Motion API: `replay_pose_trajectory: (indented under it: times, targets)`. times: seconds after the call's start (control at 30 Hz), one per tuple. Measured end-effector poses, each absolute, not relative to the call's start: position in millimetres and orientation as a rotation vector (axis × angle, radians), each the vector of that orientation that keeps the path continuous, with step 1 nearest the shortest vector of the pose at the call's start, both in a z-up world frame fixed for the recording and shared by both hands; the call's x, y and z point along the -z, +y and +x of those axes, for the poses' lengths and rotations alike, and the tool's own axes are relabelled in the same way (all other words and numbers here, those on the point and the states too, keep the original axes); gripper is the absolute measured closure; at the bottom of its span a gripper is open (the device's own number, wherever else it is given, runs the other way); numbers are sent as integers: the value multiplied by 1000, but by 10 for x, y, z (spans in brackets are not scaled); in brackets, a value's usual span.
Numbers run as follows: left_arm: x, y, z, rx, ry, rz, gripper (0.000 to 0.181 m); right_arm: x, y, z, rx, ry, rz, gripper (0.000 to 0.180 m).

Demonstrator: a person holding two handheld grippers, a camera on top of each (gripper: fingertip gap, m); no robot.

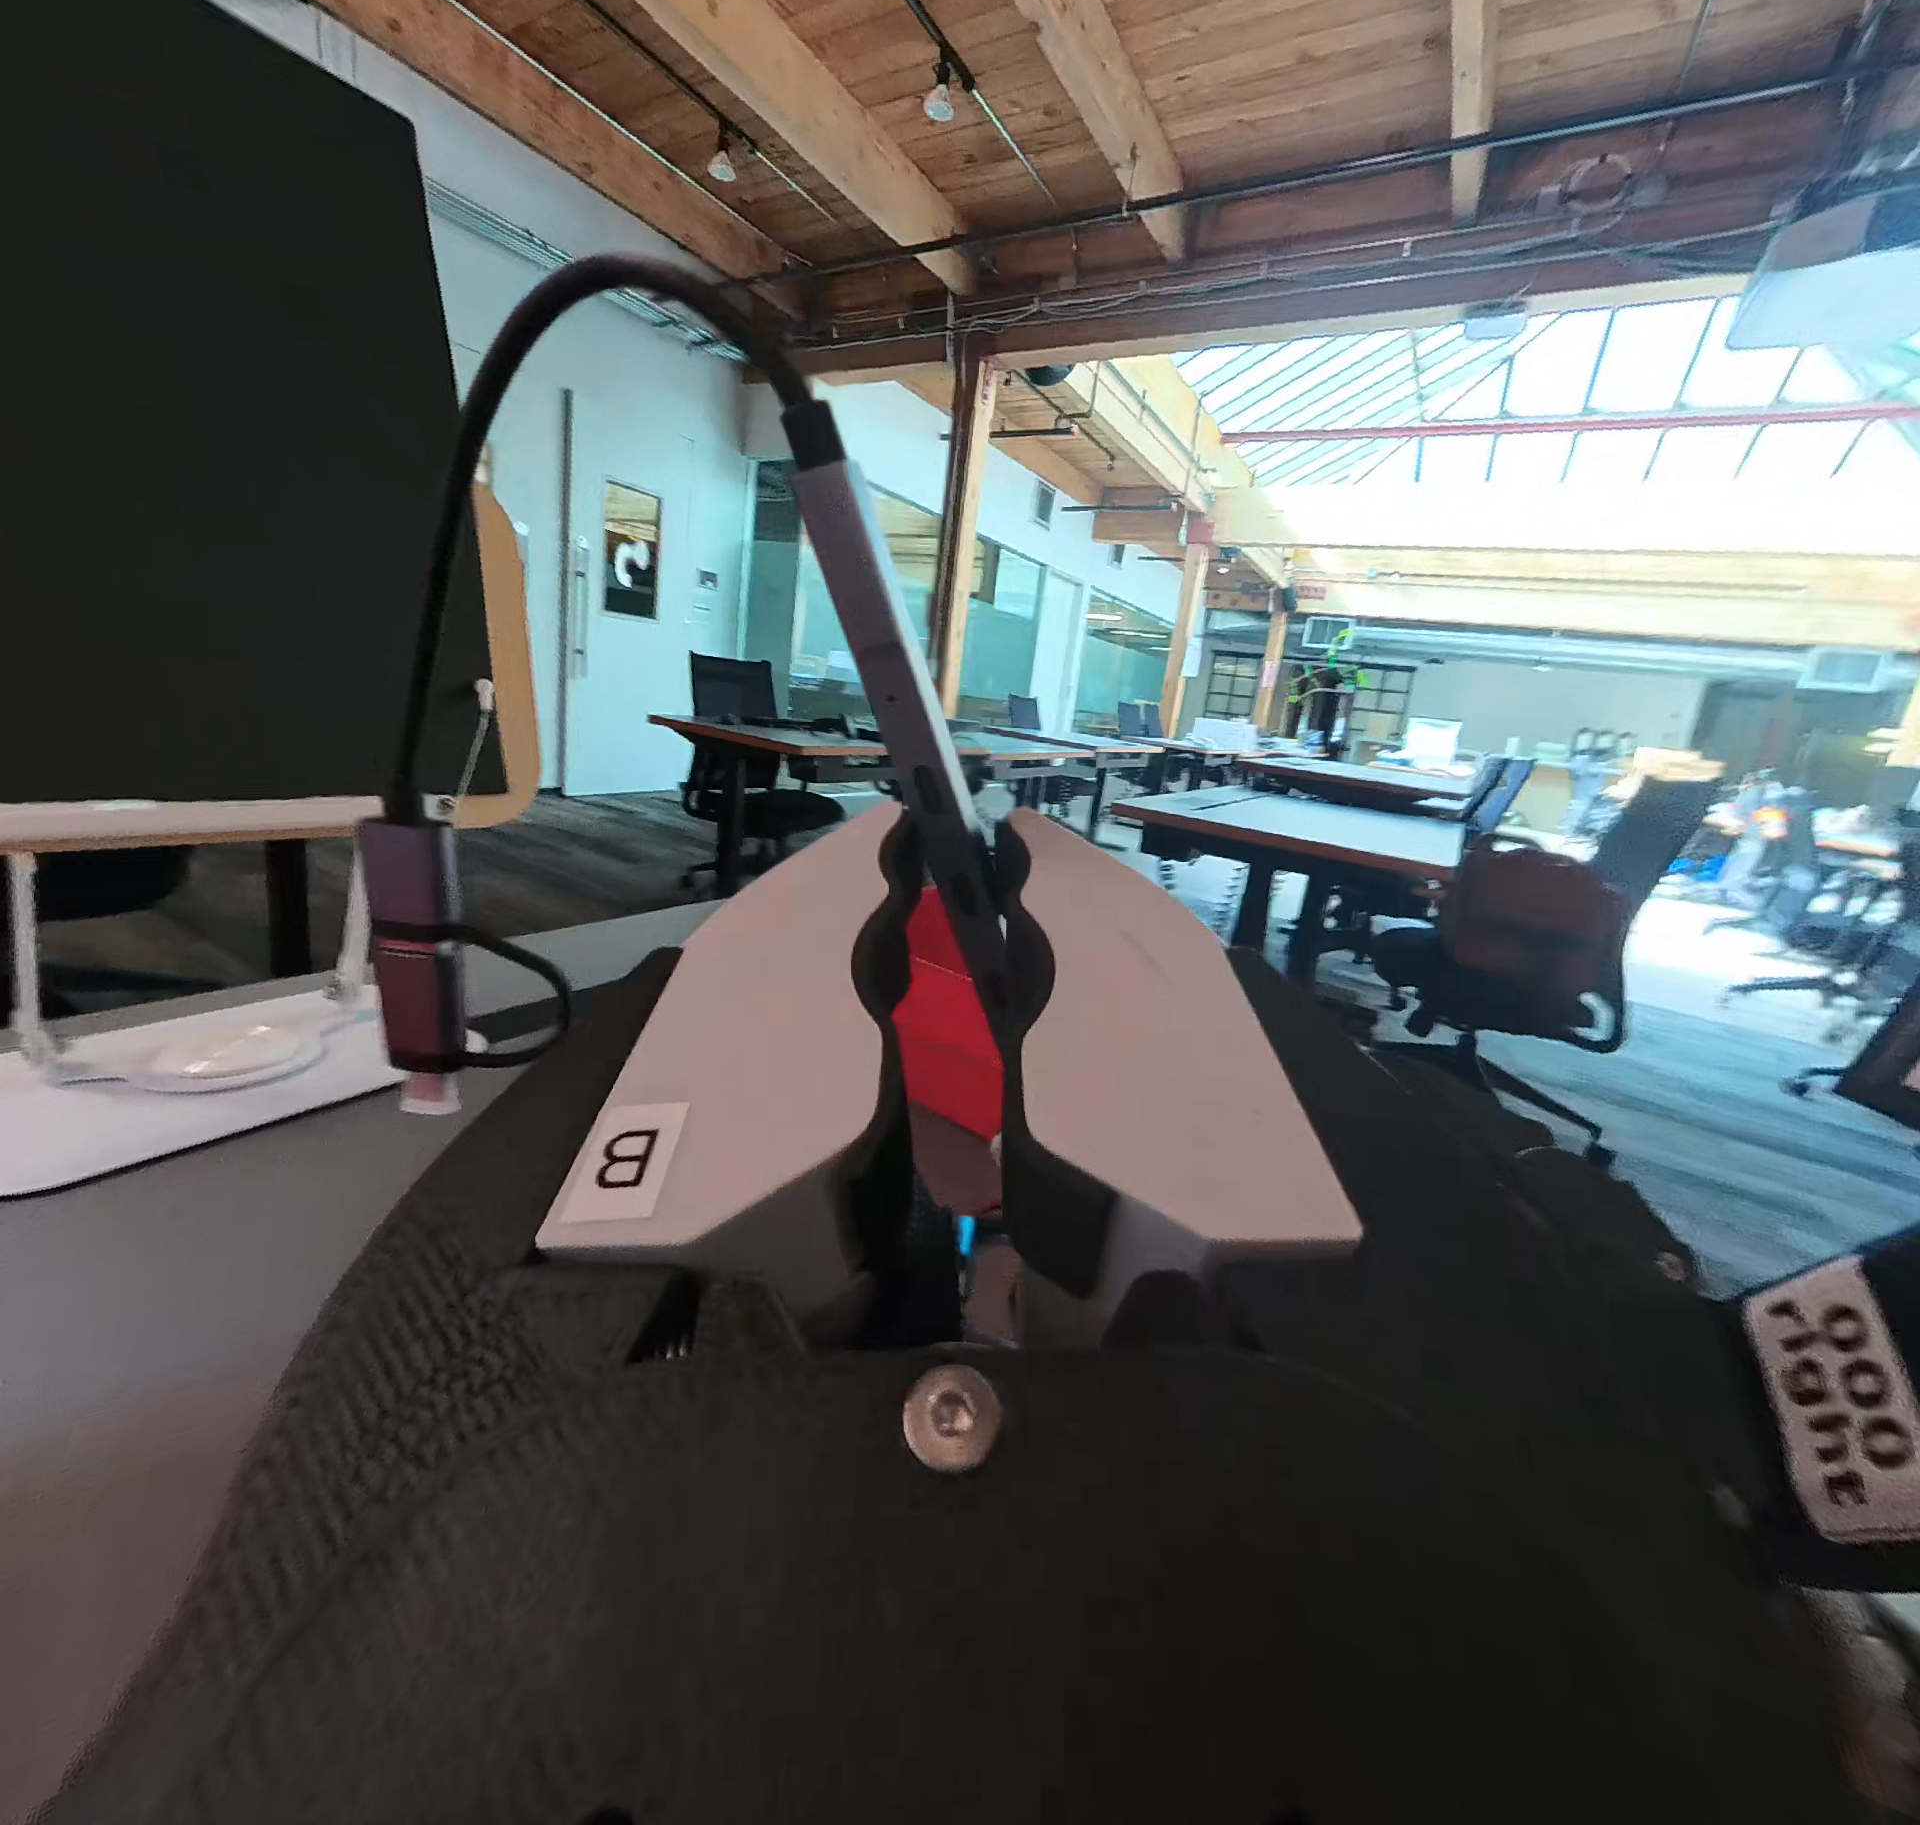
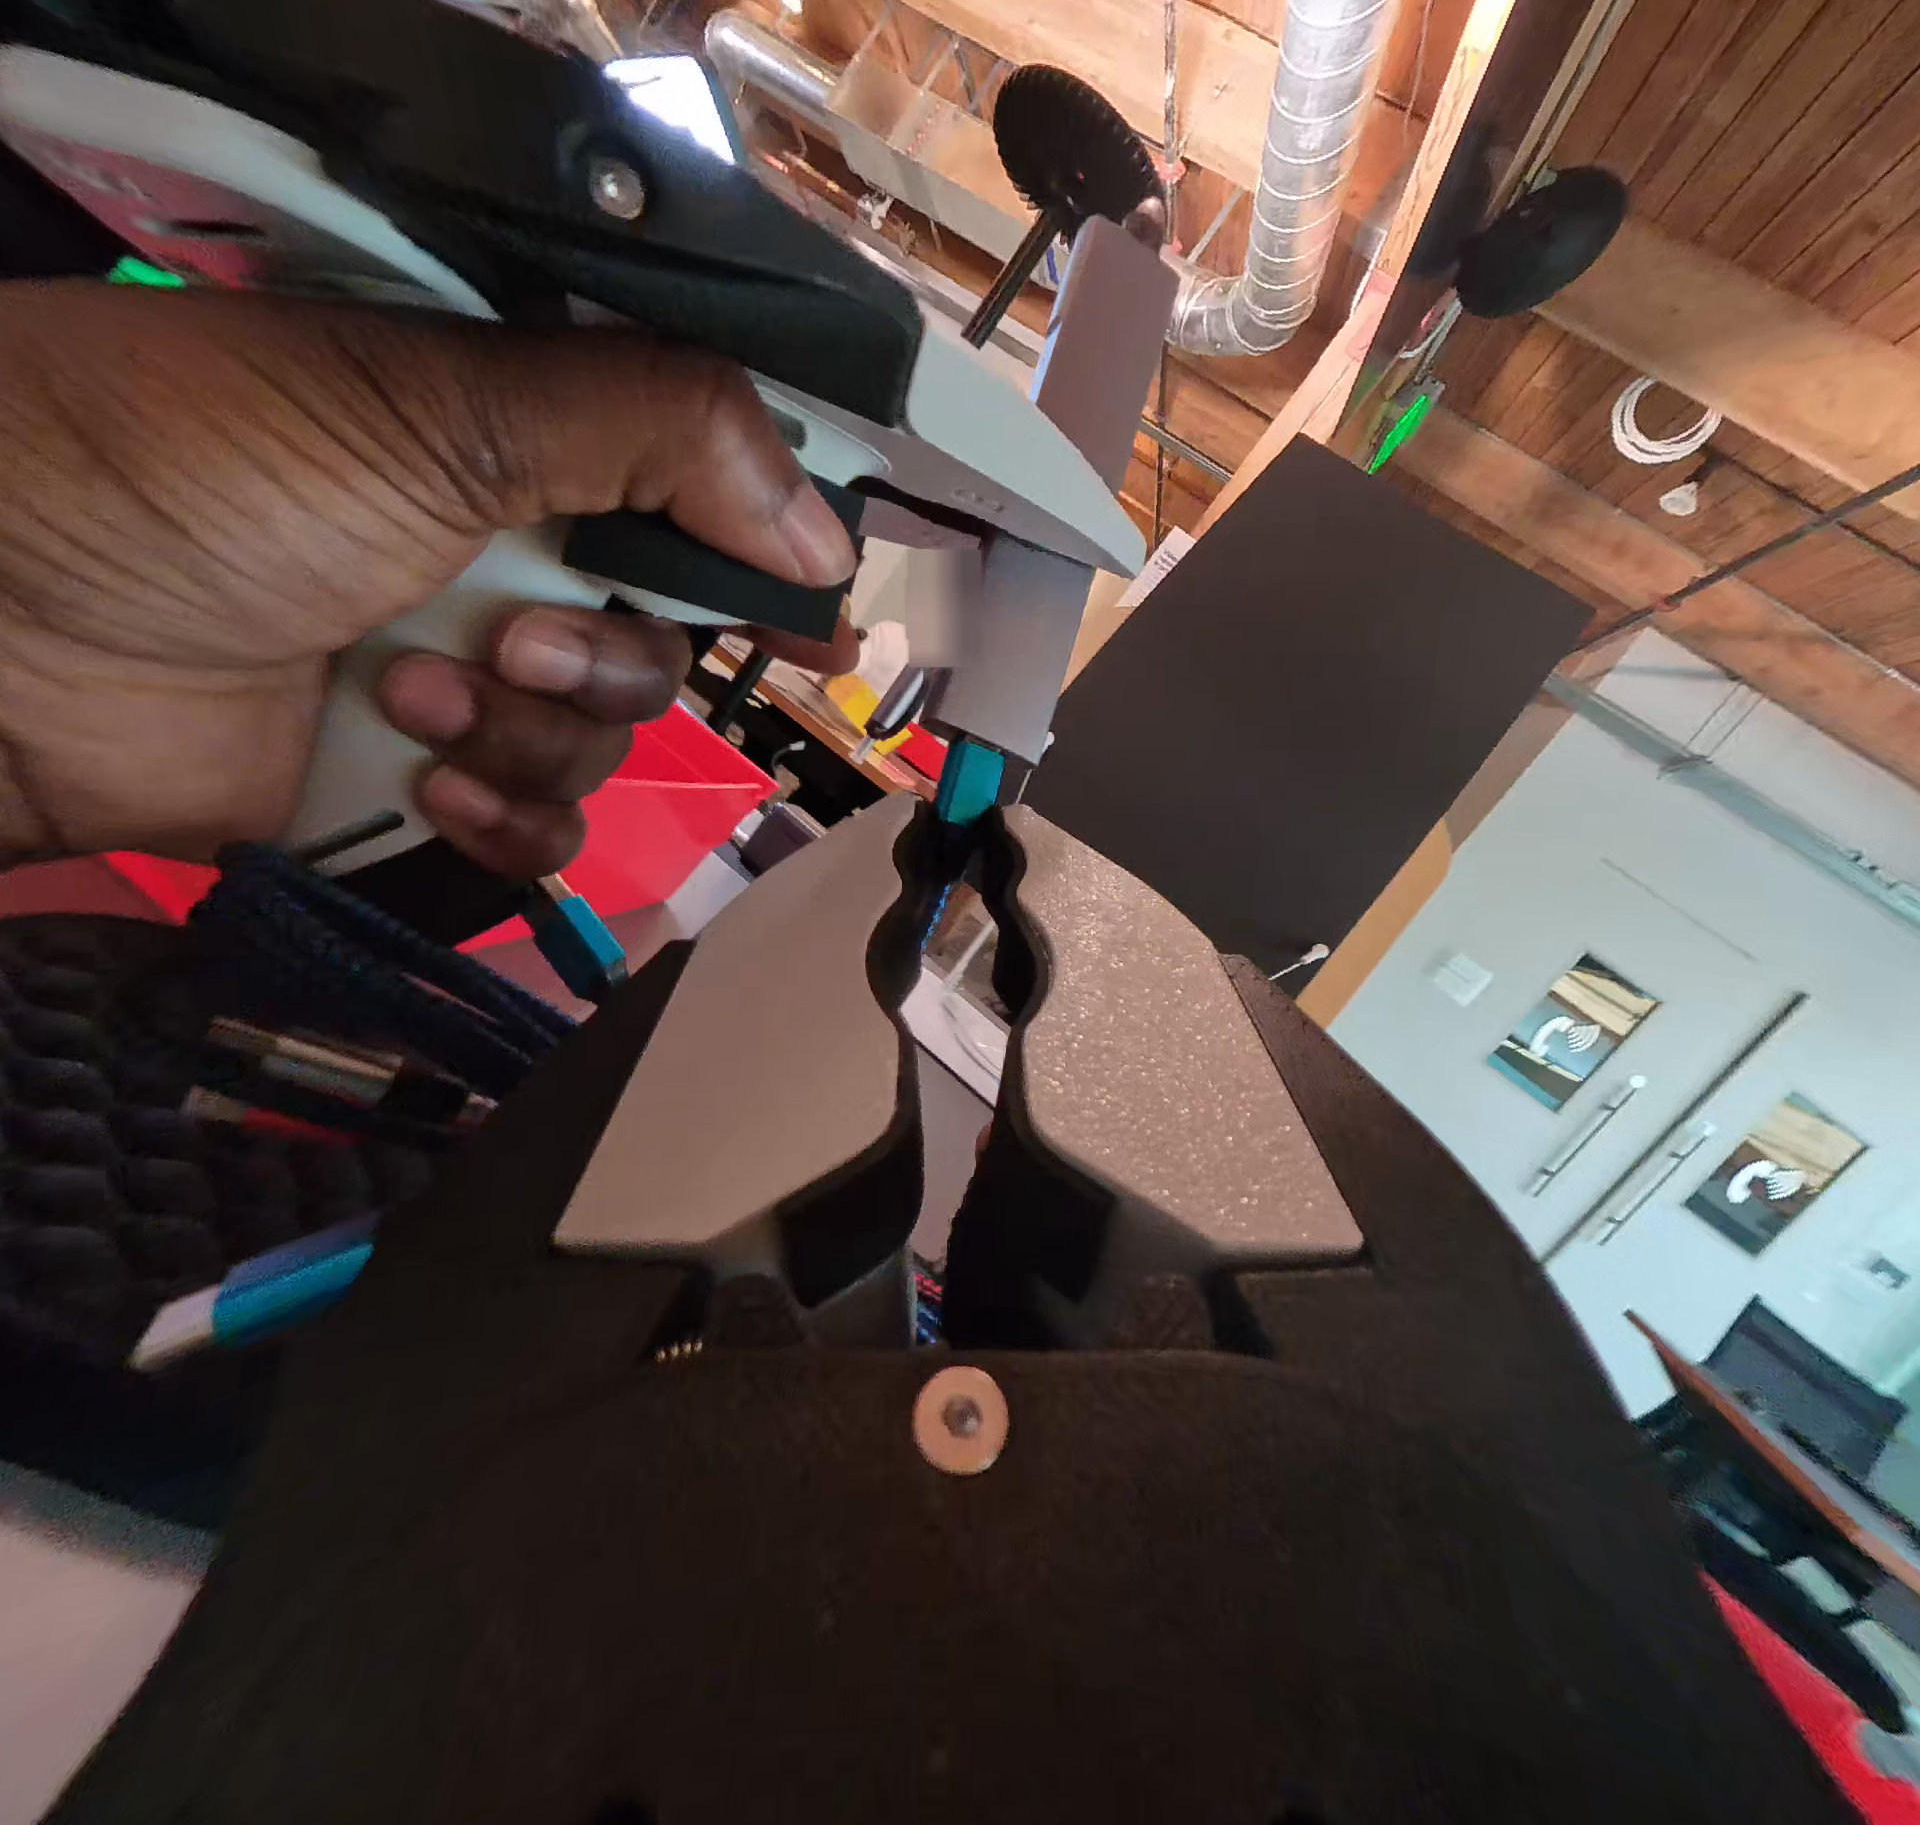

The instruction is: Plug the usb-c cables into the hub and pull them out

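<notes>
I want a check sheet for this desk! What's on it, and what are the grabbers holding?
Surface: grey desk, white tray on it.
Job's things: hub held up, tilted; teal plug at its lower end.
Clutter: red bin.
Grippers: left gripper shut on hub; right gripper shut on the teal plug's cable.
Cables: hub's own lead arches over, adapter dangling.
Surroundings: office desks, chairs, wooden ceiling.

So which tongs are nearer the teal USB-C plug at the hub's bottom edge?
Right. The right tongs are shut on the cable just below the teal USB-C plug; the left tongs clamp the hub itself, higher up its body.
</notes>
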State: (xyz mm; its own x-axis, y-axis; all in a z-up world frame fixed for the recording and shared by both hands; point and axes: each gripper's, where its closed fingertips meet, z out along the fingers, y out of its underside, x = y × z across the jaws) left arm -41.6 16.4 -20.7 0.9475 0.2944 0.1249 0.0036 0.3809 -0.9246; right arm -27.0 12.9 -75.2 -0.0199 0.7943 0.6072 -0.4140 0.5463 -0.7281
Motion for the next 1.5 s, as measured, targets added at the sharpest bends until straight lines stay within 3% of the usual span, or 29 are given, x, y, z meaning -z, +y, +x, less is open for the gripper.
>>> replay_pose_trajectory:
  times: [0.2,0.27,0.37,0.53,0.67,1.03,1.33,1.5]
  targets:
    - [157,83,-483,-267,-316,-1114,168,813,108,-247,-1047,-1294,-391,171]
    - [-220,-597,-697,-445,-409,-816,173,1148,155,-315,-967,-1407,-399,178]
    - [-537,-980,-428,-274,-282,-777,171,1514,290,-348,-1070,-1476,-532,178]
    - [-380,-535,-391,-228,-258,-898,171,980,117,-357,-1298,-1479,-449,177]
    - [-341,-574,-447,-240,-266,-932,171,1054,453,-505,-1088,-1454,-500,178]
    - [-401,-739,-324,-322,-217,-948,171,748,1116,-234,-1289,-1286,-668,178]
    - [-488,-890,-234,-339,-189,-904,171,-189,2579,236,-1253,-814,-839,178]
    - [-487,-871,-221,-337,-184,-911,171,-84,3387,92,-974,-722,-944,177]
